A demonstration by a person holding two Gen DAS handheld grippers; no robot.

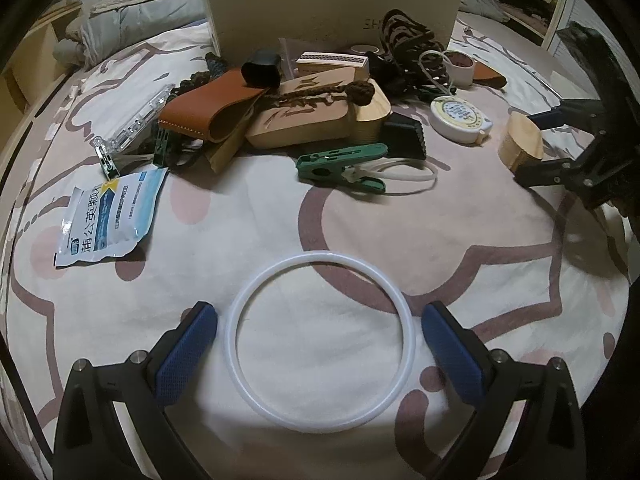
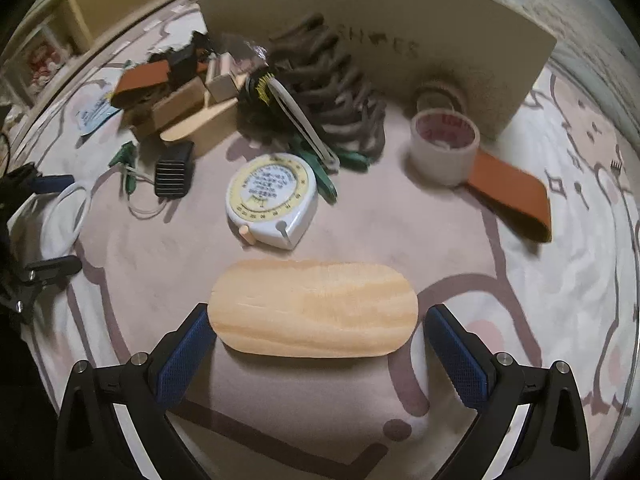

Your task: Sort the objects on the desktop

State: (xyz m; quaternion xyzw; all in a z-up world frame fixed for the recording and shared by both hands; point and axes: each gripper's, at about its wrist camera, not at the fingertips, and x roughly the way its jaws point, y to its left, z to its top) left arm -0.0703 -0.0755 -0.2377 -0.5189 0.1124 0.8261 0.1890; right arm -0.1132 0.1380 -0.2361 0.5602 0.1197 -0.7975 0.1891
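Straddling a white ring (image 1: 320,342) with my released left tool (image 1: 319,346); I am bracketing the oval wooden lid (image 2: 314,308) with my released right tool (image 2: 316,344).

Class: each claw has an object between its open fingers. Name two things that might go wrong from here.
1. The white ring is thin and lies flat on soft bedding; the left claw may slide over it.
2. The wooden oval piece almost fills the right claw, so closing off-centre could push it away.
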